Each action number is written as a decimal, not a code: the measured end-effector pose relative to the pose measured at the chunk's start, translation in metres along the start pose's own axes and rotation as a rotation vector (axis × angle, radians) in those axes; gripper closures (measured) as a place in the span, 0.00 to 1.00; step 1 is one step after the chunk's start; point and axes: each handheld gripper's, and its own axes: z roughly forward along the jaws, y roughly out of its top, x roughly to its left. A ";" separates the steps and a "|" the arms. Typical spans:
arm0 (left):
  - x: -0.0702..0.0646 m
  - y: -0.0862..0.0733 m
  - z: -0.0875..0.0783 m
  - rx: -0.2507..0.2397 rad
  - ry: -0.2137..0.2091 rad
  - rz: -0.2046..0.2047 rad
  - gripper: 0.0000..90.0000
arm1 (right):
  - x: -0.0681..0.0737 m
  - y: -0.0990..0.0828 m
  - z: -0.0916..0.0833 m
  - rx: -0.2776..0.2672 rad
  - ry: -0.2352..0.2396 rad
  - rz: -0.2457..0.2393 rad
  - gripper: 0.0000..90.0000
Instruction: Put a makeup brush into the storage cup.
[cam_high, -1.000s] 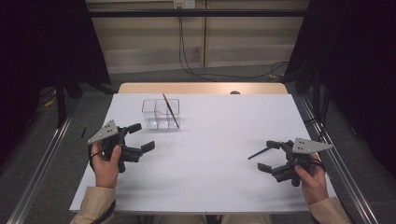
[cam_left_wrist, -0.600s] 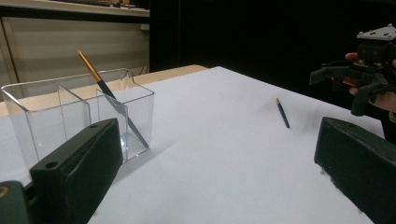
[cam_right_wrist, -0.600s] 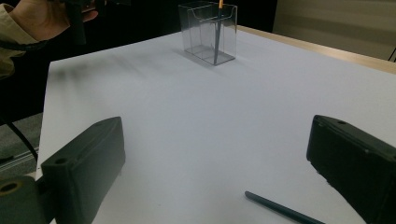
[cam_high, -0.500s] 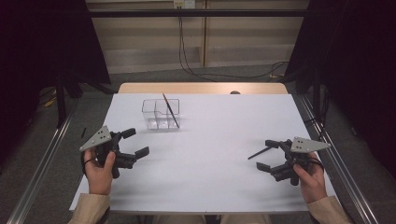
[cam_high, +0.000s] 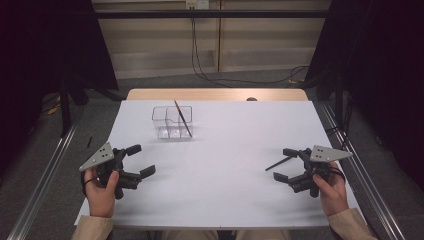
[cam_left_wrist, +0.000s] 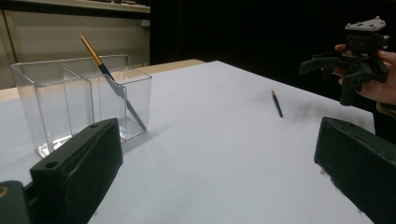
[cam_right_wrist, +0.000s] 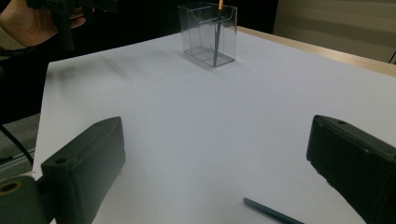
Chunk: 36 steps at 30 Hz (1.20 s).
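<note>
I have both grippers low at the near tabletop (cam_high: 220, 150) edge. Left gripper (cam_high: 140, 161): fingers released, holding nothing. Right gripper (cam_high: 285, 164): fingers released, a dark pencil (cam_high: 279, 163) lying on the sheet between them, untouched. Farther off stands the clear box (cam_high: 172, 121), a brush (cam_high: 183, 118) leaning inside it.

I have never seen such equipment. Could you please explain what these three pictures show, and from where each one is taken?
A person sits at a white table, holding a hand-held tool with two black jaws in each hand: the left gripper and the right gripper. One picture is taken from above; the other two come from cameras riding on each gripper. A clear divided box holds a leaning brush. A second dark brush or pencil lies on the table by the right gripper. Both grippers are open and hold nothing.
</note>
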 end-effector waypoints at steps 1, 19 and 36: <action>0.000 0.000 -0.001 -0.005 0.008 -0.002 0.01 | 0.000 0.000 0.000 0.000 0.000 0.000 0.04; -0.001 0.000 -0.006 -0.020 0.025 -0.006 0.01 | -0.015 0.005 0.003 -0.006 -0.036 0.029 0.04; -0.005 -0.004 -0.005 0.001 0.011 0.004 0.01 | -0.044 0.011 0.008 0.023 -0.118 0.034 0.04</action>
